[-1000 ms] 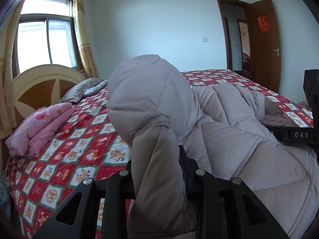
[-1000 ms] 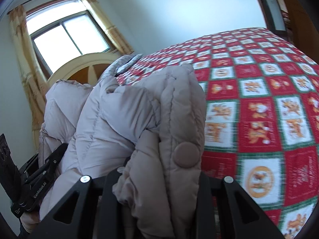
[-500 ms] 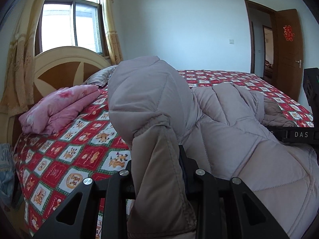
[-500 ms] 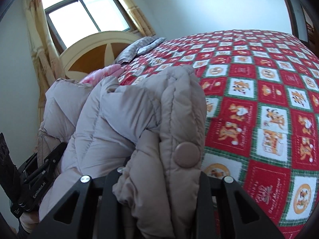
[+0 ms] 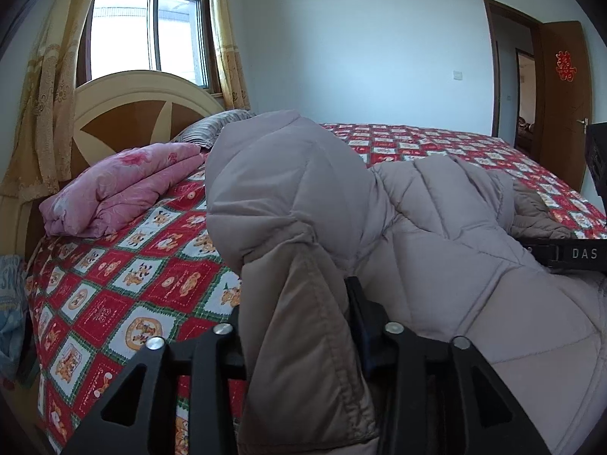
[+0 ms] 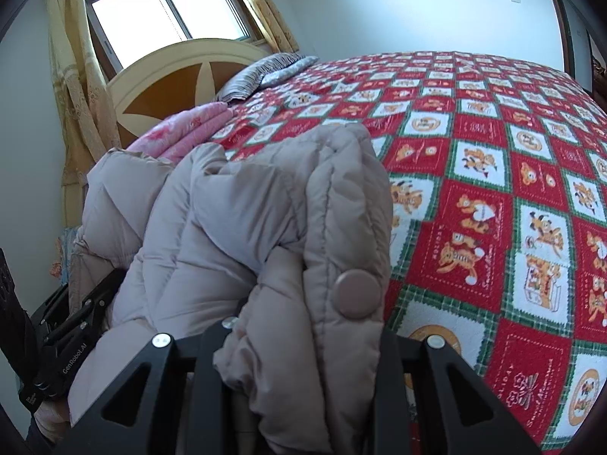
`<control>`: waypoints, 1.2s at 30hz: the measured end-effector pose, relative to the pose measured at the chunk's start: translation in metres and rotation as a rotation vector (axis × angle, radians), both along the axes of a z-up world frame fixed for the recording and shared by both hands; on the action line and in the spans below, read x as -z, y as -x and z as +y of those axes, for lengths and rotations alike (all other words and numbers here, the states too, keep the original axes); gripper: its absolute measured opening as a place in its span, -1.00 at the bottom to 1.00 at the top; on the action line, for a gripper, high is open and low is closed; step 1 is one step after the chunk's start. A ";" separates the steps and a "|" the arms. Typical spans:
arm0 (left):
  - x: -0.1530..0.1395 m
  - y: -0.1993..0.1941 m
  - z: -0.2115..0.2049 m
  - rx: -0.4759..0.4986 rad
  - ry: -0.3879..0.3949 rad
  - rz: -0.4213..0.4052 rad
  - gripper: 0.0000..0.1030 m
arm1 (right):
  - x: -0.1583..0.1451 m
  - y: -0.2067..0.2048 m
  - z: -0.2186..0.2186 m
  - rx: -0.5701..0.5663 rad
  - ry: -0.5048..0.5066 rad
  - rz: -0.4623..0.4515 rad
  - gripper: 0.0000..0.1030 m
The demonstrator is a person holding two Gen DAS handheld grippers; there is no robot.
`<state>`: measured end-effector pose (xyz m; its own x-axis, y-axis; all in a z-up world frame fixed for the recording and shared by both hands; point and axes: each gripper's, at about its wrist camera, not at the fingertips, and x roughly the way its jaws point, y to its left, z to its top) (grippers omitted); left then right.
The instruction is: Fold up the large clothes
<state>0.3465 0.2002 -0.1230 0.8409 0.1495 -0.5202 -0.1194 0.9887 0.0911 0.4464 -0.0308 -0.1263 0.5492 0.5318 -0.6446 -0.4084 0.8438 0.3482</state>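
A large beige quilted puffer coat (image 5: 436,235) is held up above the bed. My left gripper (image 5: 303,341) is shut on a bunched edge of the coat, which fills the gap between its fingers. My right gripper (image 6: 307,349) is shut on another bunched edge with a round snap button (image 6: 356,294); the coat (image 6: 235,227) bulges to its left. The right gripper's body shows at the right edge of the left wrist view (image 5: 569,254), and the left gripper's body at the lower left of the right wrist view (image 6: 72,341).
The bed has a red, white and green patterned cover (image 6: 493,197). A folded pink quilt (image 5: 121,185) and a striped pillow (image 5: 212,125) lie by the wooden headboard (image 5: 125,113). A curtained window (image 5: 148,34) is behind it. An open brown door (image 5: 561,98) stands at the right.
Both grippers, still shut on the coat, have swung leftwards, so headboard, window and pink quilt have shifted right in both views. The coat hangs the same way.
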 end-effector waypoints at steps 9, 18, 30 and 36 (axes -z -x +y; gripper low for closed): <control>0.013 0.001 0.008 -0.036 -0.055 -0.010 0.33 | 0.018 -0.006 0.001 0.007 0.004 0.048 -0.31; 0.020 0.002 0.017 -0.068 -0.017 -0.017 0.62 | 0.030 -0.011 -0.004 0.028 -0.003 0.083 -0.01; 0.026 -0.003 0.024 -0.089 0.014 -0.001 0.81 | 0.040 -0.017 -0.009 0.059 0.007 0.117 0.30; 0.028 -0.003 0.024 -0.090 0.015 -0.003 0.82 | 0.040 -0.018 -0.009 0.067 0.023 0.121 0.38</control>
